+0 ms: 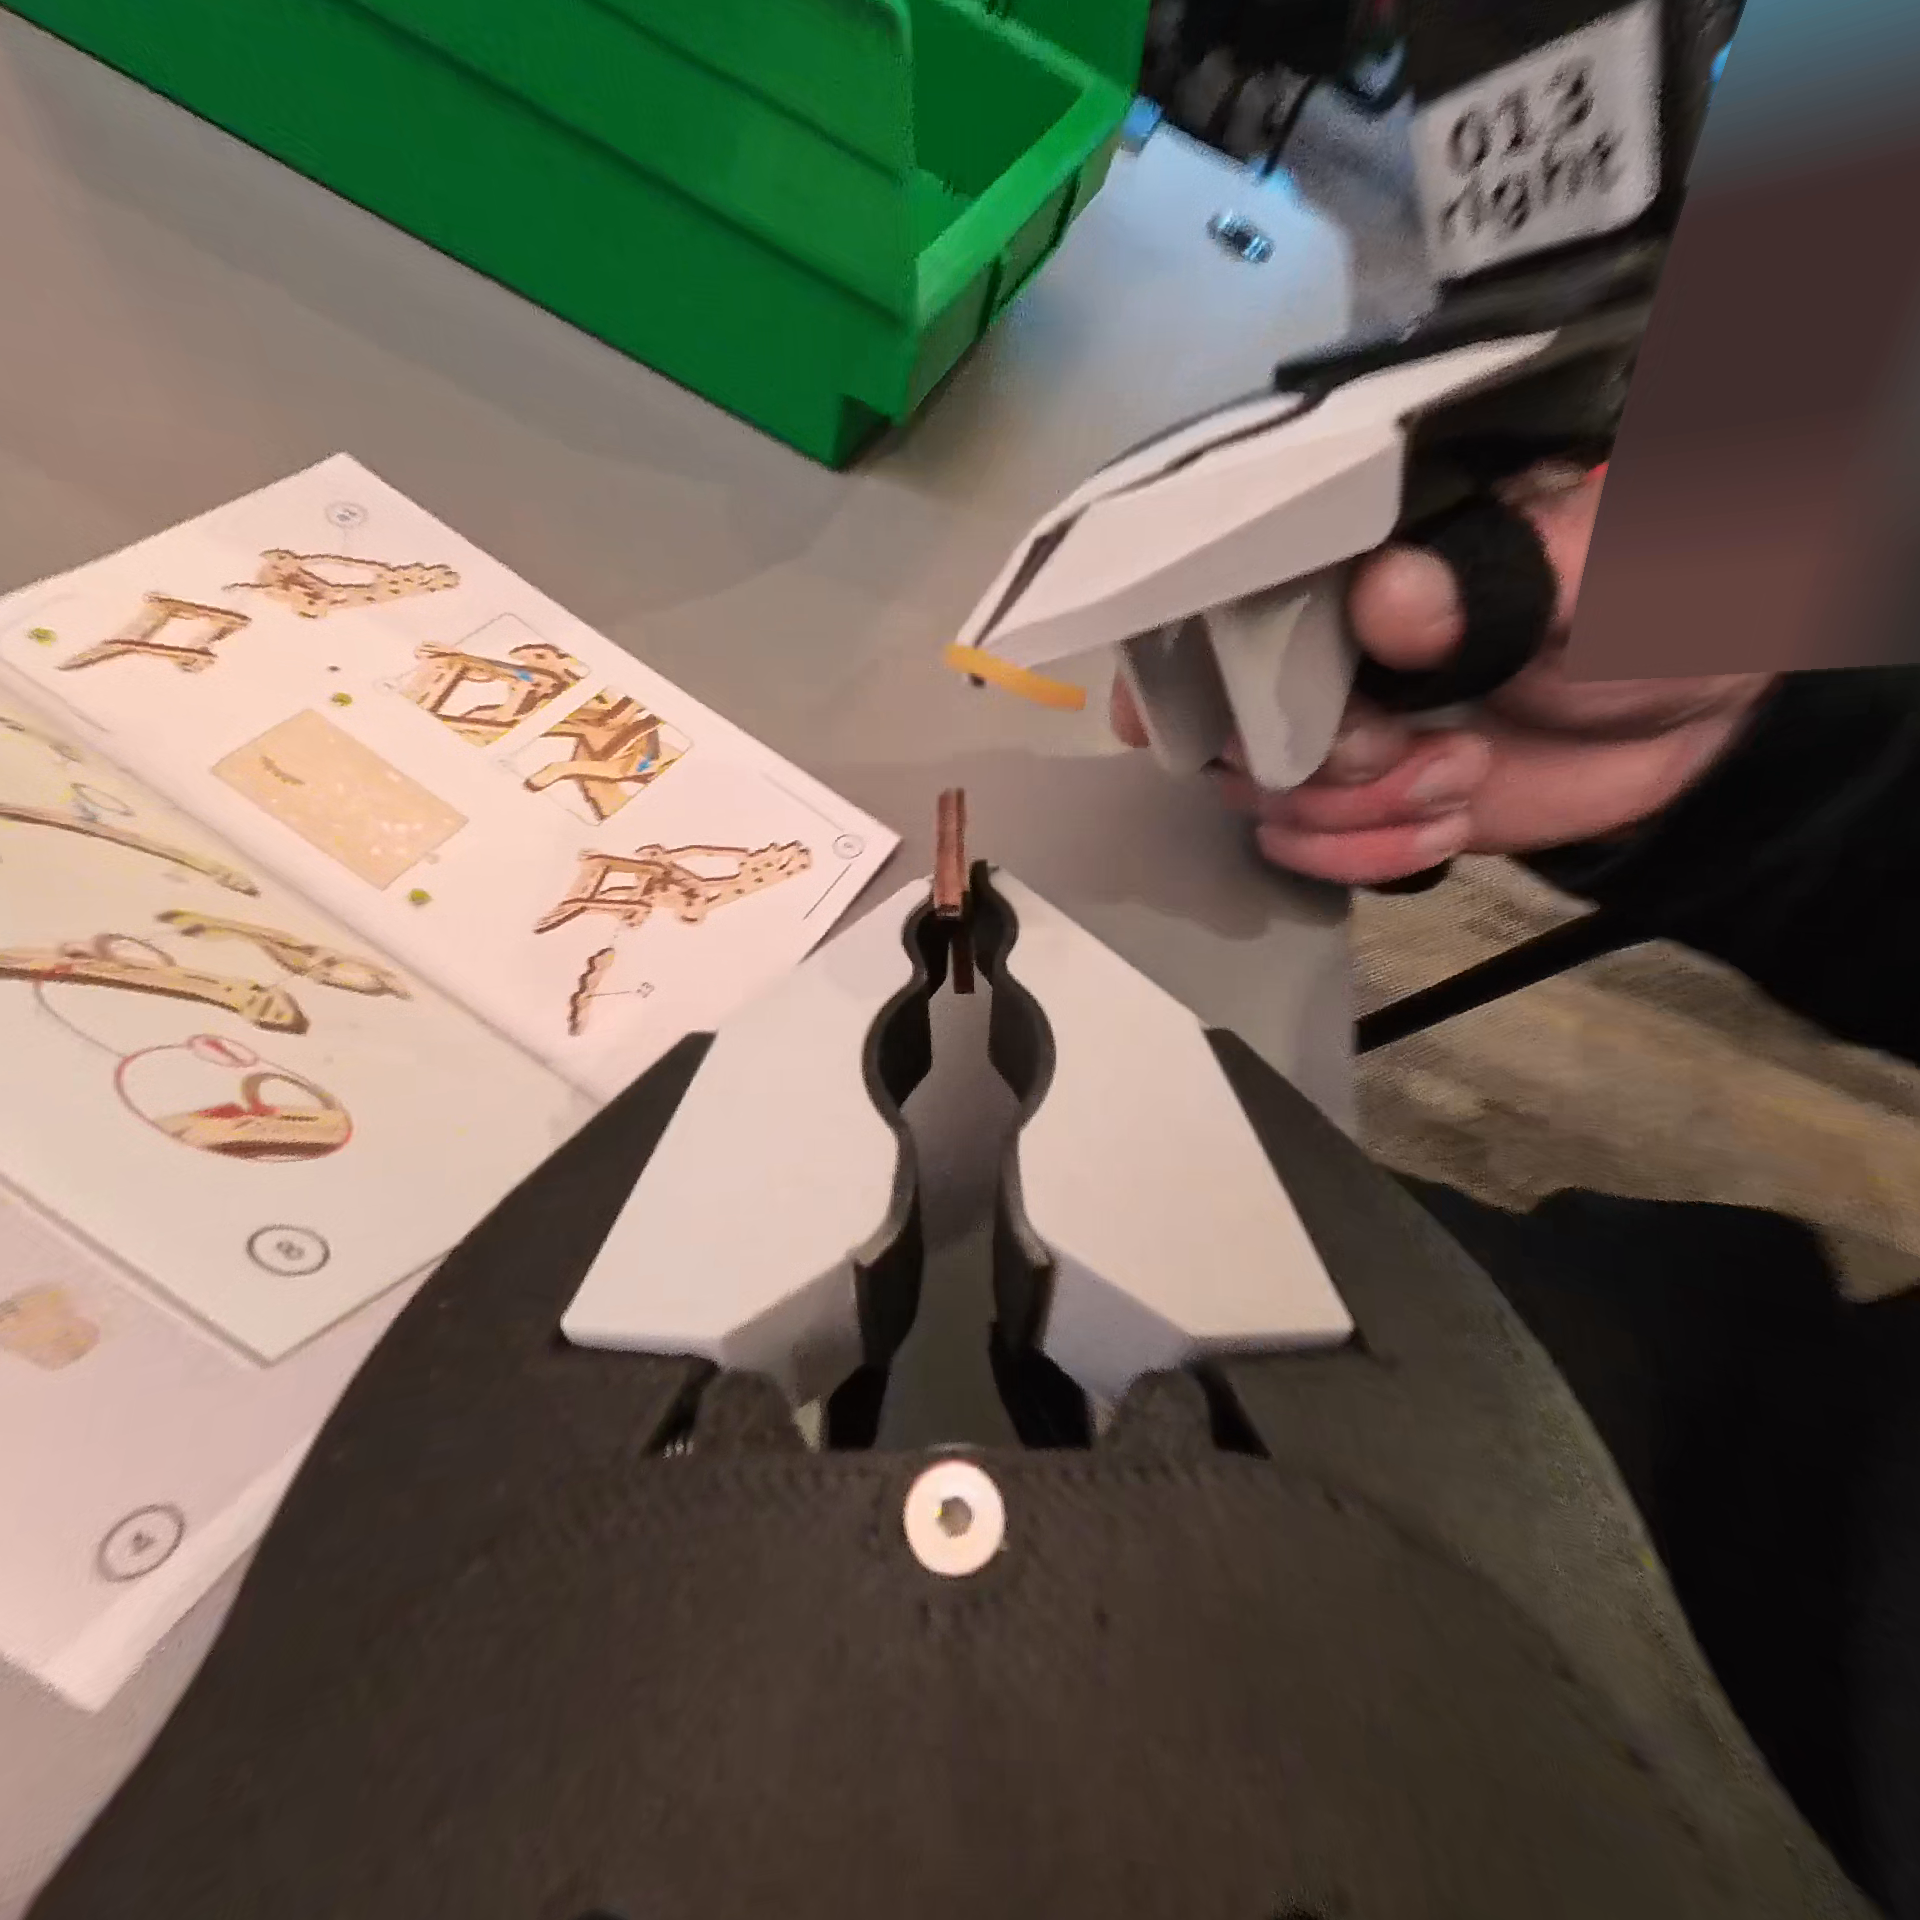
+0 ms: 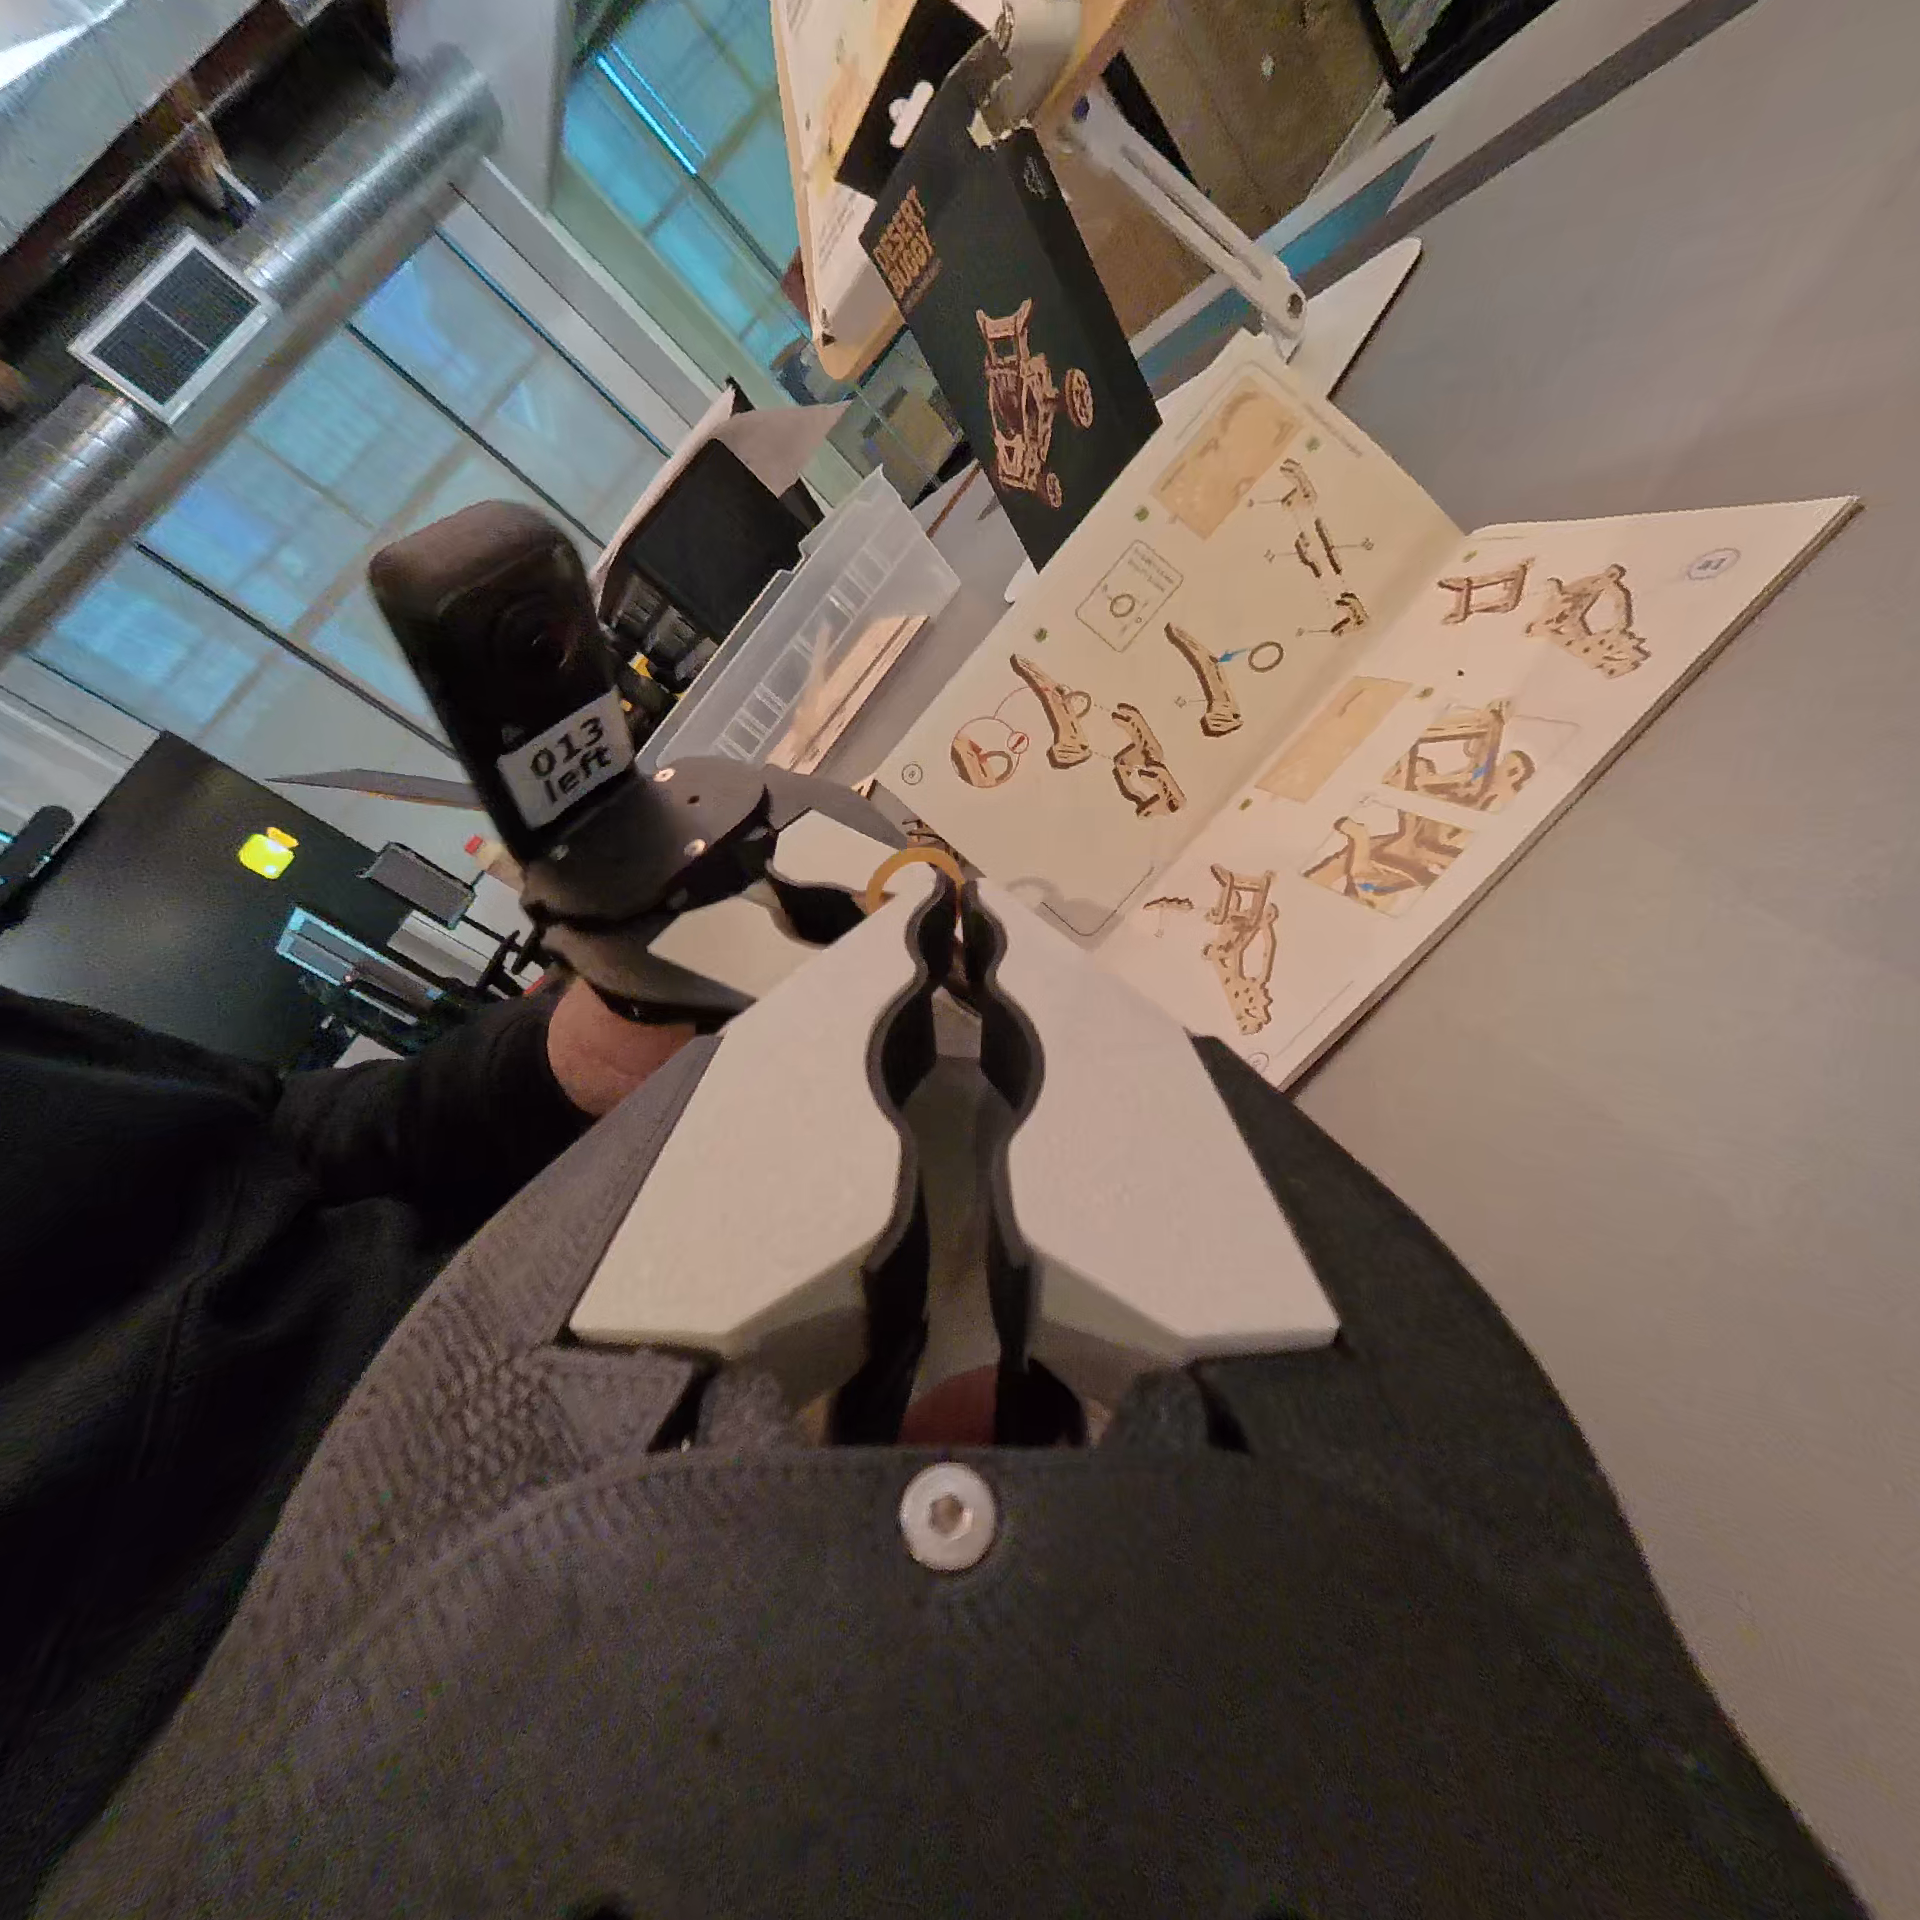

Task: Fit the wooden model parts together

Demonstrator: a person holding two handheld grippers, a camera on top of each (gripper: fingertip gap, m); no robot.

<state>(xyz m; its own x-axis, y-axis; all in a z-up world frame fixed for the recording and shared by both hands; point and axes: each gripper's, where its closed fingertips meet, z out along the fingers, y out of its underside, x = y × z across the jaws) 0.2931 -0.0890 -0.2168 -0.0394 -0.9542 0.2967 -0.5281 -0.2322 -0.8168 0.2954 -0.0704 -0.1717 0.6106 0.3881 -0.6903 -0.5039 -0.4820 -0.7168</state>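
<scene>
**Two hand-held grippers bring small model parts together above a grey bench**

The left hand-held gripper (image 1: 954, 904) is closed on a thin brown wooden piece (image 1: 951, 847), seen edge-on and standing upright between its white fingertips, which press on it from both sides. The upper end of the piece rises clear of the tips. Just beyond it and to the right, the right hand-held gripper (image 1: 982, 665) angles in from the upper right, gripped by a person's hand (image 1: 1455, 748) with a black band round one finger. At its tips it pinches a thin yellow ring (image 1: 1013, 677), narrow jaws closed on the ring's rim. In the left wrist view the ring and the wooden piece are near each other but apart.

In the right wrist view the same yellow ring (image 2: 914, 868) arcs out past the right gripper's fingertips (image 2: 951, 914), with the left gripper's black body (image 2: 665, 883) just beside it on the left, carrying a black camera (image 2: 488, 644) with a white label.

An open instruction booklet (image 1: 343, 831) with drawings of wooden assemblies lies flat on the bench (image 1: 520, 416), left of the grippers. A green plastic bin (image 1: 644, 187) sits at the bench's far side. A dark card (image 2: 1008, 343) showing a wooden buggy hangs from a clip beyond the booklet, and a clear plastic container (image 2: 821, 634) stands beside it
</scene>
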